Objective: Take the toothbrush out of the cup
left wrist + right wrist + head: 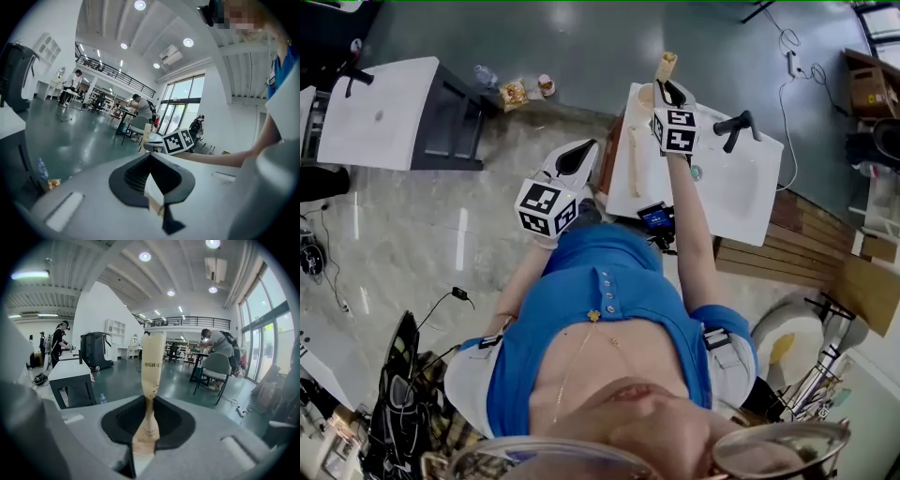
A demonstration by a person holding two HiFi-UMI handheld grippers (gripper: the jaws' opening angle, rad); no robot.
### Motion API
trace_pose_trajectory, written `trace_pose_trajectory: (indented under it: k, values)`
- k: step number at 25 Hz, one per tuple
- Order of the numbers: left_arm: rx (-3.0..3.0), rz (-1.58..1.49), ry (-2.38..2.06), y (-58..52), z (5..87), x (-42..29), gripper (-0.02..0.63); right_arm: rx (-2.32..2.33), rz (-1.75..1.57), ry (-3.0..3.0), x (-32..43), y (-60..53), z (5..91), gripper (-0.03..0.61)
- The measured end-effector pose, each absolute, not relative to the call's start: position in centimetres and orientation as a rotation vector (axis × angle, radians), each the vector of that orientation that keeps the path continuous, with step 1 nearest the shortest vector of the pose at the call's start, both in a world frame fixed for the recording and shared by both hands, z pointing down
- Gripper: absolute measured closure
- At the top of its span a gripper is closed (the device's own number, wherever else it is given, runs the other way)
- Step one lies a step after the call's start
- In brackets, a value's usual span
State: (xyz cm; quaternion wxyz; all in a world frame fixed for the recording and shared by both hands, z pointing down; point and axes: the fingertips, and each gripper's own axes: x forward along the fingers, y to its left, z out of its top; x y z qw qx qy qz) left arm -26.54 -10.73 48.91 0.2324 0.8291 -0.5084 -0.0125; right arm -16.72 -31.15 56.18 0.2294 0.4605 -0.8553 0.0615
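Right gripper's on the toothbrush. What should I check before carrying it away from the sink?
1. Right gripper grip on the toothbrush: ok, jaws pressed on its handle.
2. Toothbrush free of the cup: ok, nothing surrounds it in the right gripper view.
3. Toothbrush alignment: ok, it runs along the jaws, far end in open air.
4. Cup upright on the counter: cannot tell, too small beside the gripper.
5. Left gripper out of the way: ok, shut, empty, left of the counter.

toothbrush [152,363] matt and smooth, jaws matt black plastic, floor [581,47] glossy, basin [748,192] smooth.
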Motion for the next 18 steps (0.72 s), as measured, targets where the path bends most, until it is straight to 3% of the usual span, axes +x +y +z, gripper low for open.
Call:
trace_pose_trajectory:
  k: [18]
  values:
    - [2.351, -0.007, -1.277, -10.6, 48.5, -23.0, 0.614, 1.282, 0.155, -2.508, -15.0, -27.8, 49.8, 0.528]
